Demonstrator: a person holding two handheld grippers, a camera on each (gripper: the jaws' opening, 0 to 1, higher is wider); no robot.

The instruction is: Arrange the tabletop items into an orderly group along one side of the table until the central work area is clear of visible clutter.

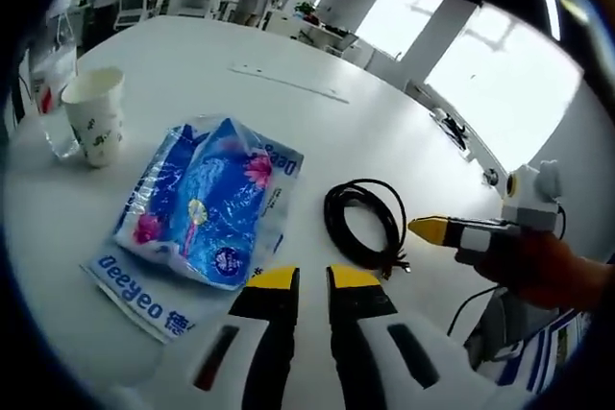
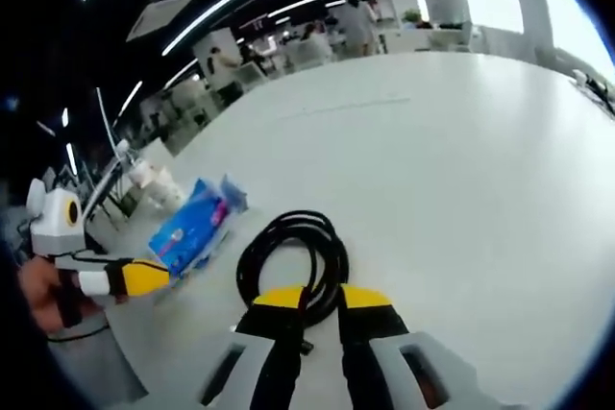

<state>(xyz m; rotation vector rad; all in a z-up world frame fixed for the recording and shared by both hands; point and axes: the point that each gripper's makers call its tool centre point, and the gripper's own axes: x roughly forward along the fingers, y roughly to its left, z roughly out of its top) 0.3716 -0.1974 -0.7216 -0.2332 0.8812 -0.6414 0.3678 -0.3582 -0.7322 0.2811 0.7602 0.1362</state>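
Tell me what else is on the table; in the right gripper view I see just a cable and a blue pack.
Observer: In the left gripper view, a paper cup stands upright beyond the pack.
Operator: Anything by the cup?
Observer: A clear container stands right beside it, on the side away from the pack.
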